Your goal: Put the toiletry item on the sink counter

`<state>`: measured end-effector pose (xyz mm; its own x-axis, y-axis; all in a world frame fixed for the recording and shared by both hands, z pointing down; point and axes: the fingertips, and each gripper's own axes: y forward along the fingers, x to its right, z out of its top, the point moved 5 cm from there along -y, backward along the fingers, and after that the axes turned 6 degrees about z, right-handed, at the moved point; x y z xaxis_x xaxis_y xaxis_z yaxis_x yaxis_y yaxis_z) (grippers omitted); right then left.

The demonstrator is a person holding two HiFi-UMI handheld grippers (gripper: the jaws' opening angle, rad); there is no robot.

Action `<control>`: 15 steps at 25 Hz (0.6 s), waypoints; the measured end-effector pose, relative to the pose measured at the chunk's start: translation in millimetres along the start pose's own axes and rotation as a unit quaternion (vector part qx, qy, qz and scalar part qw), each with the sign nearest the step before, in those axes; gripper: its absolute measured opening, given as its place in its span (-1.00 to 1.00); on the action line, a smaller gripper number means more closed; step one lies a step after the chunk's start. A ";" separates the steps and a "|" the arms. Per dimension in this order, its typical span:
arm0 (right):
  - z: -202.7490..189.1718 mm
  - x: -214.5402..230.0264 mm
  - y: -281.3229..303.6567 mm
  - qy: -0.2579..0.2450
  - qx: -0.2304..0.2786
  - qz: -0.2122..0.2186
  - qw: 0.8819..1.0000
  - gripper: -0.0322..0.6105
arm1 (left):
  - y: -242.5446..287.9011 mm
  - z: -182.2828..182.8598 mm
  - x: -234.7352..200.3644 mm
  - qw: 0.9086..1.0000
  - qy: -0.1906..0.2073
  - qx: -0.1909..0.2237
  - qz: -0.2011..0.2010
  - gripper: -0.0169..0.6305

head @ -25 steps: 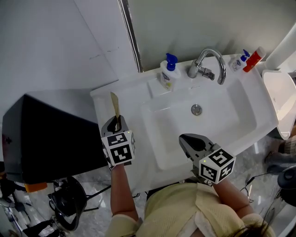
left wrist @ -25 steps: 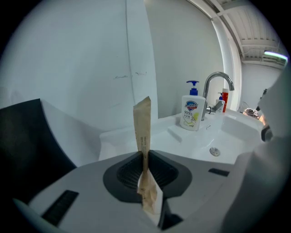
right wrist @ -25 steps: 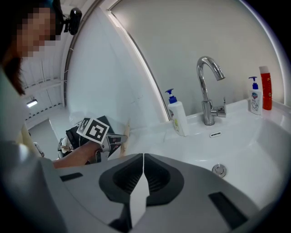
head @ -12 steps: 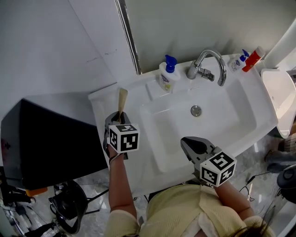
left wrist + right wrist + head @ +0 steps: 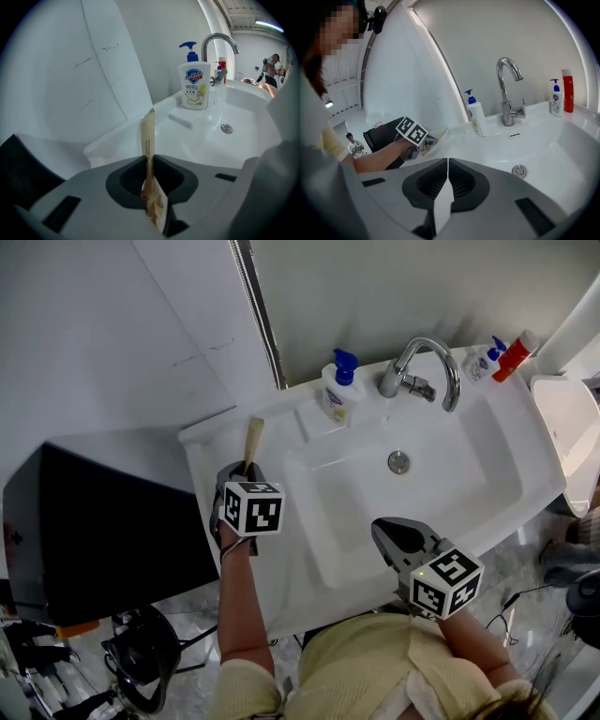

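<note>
Left tool (image 5: 245,472) around sachet (image 5: 252,438) above counter (image 5: 203,454)

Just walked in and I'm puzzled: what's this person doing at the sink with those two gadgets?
A person holds a two-jaw gripper in each hand at a white basin. The left gripper is clamped on a thin tan sachet over the sink counter left of the basin, not yet released. The right gripper is shut and empty near the basin's front edge.
</note>
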<state>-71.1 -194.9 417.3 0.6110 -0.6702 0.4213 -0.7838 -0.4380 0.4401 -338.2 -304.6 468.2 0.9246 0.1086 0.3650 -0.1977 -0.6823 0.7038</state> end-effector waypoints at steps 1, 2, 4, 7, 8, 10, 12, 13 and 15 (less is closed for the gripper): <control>-0.6 0.3 -0.4 0.001 0.000 -0.001 1.000 -0.81 | 1.3 0.1 0.5 1.000 0.002 -0.001 -0.001 -0.72; -1.2 0.5 -0.9 0.002 0.000 -0.002 1.000 -0.81 | 2.5 0.2 1.0 1.000 0.005 -0.001 -0.001 -0.72; -2.0 1.3 -2.3 0.003 0.000 -0.005 1.000 -0.81 | 4.4 0.5 2.2 1.000 0.009 -0.001 -0.002 -0.72; -2.0 3.2 -4.6 0.004 0.003 -0.009 1.000 -0.81 | 5.9 1.1 5.2 1.000 0.012 0.001 -0.007 -0.71; -2.2 3.5 -5.1 0.005 0.004 -0.009 1.000 -0.81 | 6.1 1.2 6.3 1.000 0.012 0.003 -0.010 -0.69; -3.0 3.6 -5.9 0.006 0.004 -0.011 1.000 -0.81 | 6.2 1.1 7.9 1.000 0.010 0.005 -0.016 -0.64; -4.0 3.4 -6.3 0.007 0.003 -0.011 1.000 -0.81 | 6.0 1.4 9.3 1.000 0.008 0.009 -0.021 -0.59; -4.3 3.2 -6.5 0.008 0.003 -0.011 1.000 -0.81 | 5.6 1.8 10.0 1.000 0.008 0.011 -0.023 -0.56; -4.3 3.2 -6.5 0.008 0.004 -0.010 1.000 -0.81 | 4.5 3.1 10.9 0.999 0.009 0.017 -0.025 -0.54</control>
<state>-63.5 -191.6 419.2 0.6285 -0.6514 0.4250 -0.7720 -0.4558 0.4431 -328.0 -308.7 473.4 0.9269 0.1569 0.3409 -0.1395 -0.6994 0.7010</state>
